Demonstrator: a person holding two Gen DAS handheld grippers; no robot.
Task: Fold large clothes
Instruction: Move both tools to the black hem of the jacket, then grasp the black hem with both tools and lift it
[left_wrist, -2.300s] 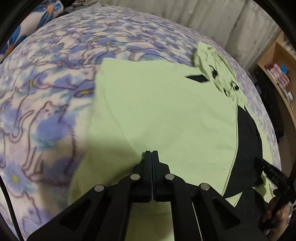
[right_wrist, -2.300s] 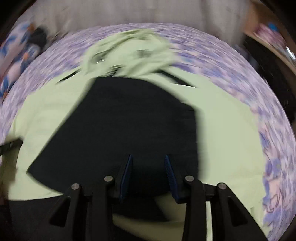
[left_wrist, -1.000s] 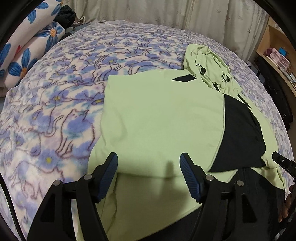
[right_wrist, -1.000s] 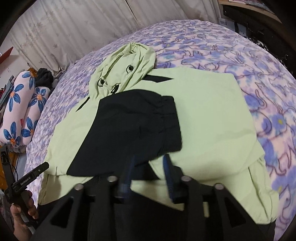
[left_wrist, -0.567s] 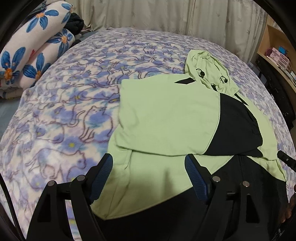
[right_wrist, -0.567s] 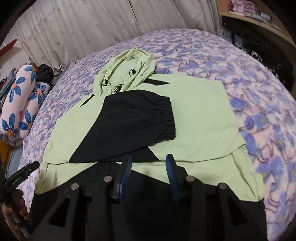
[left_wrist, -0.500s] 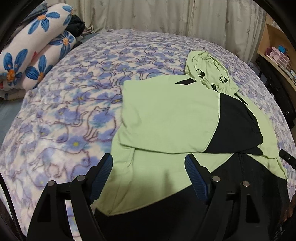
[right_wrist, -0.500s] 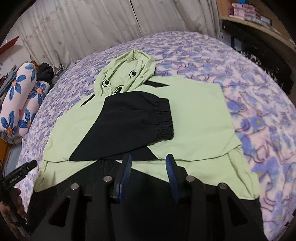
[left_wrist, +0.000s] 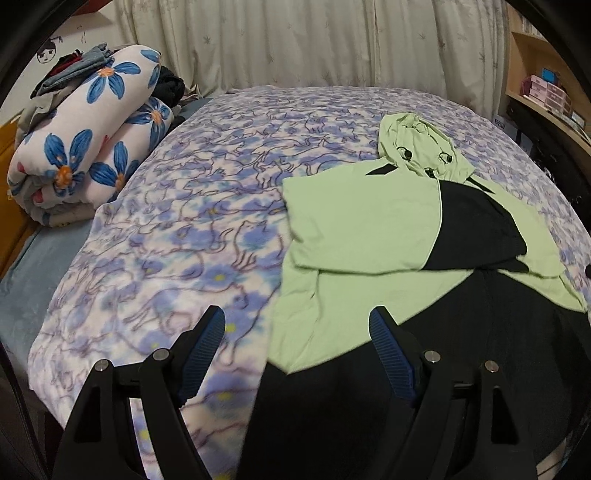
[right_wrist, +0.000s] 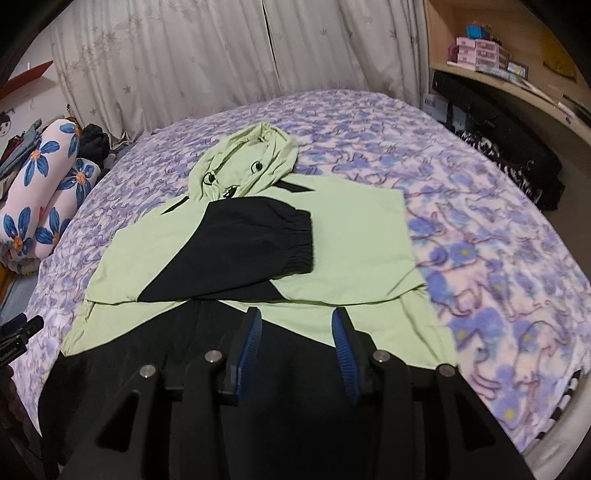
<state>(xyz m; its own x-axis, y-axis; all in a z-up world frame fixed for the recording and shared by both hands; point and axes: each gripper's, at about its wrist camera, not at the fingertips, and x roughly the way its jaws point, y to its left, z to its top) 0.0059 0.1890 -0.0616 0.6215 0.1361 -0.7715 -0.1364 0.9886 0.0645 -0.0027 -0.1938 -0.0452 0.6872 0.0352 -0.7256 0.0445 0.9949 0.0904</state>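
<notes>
I'm holding my left gripper (left_wrist: 297, 325) low over the near edge of the bed (left_wrist: 192, 229), jaws spread wide and gripping nothing. My right gripper (right_wrist: 297, 325) is hovering above the hoodie (right_wrist: 354, 229), jaws parted, empty too. The hoodie is lying flat, sleeves folded in. The left view is showing the rolled floral blanket (left_wrist: 85, 136) close up; the right is showing the shelf (right_wrist: 487, 55)
</notes>
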